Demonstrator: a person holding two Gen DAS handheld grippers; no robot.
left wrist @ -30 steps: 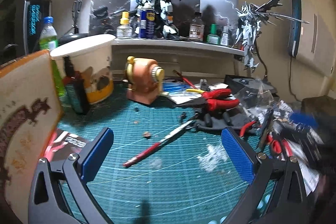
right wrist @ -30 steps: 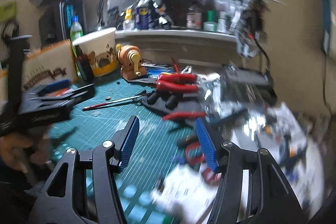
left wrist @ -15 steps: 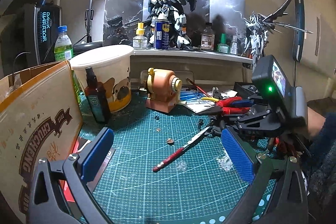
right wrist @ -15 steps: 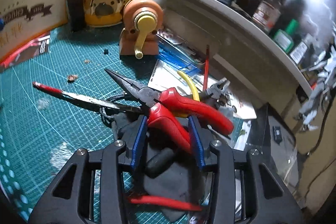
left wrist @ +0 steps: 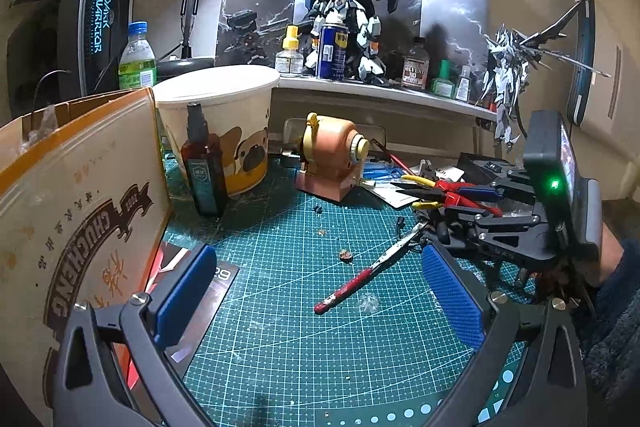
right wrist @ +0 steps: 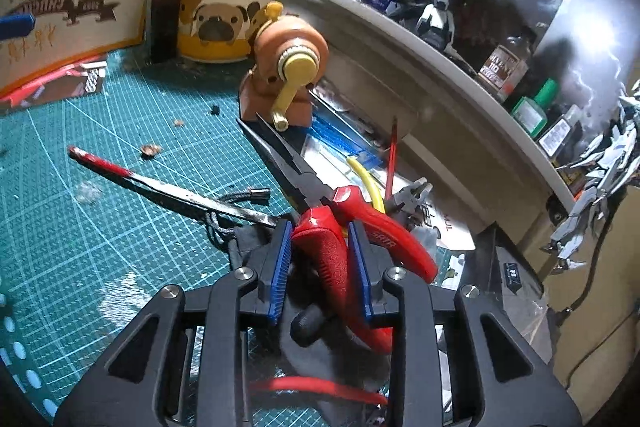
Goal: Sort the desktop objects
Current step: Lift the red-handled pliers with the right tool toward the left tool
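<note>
1. Since half a second ago the right gripper point(right wrist: 318, 259) has drawn its blue pads closer around one red handle of the long-nose pliers point(right wrist: 320, 223). The pads now sit at either side of it, near or just touching; a firm clamp I cannot confirm.
2. The pliers lie centre frame in the right wrist view, on a dark cloth point(right wrist: 256, 239) at the edge of the green cutting mat point(right wrist: 120, 247).
3. Their long axis runs from the handles at the claw up and left toward the tips, which point at the orange pencil sharpener point(right wrist: 288, 67).
4. The left gripper point(left wrist: 316, 303) hangs wide open over the mat, holding nothing.
5. The right hand's claw is plainly nearer; the red-tipped craft knife point(left wrist: 368, 273) lies just ahead of the left.
</note>
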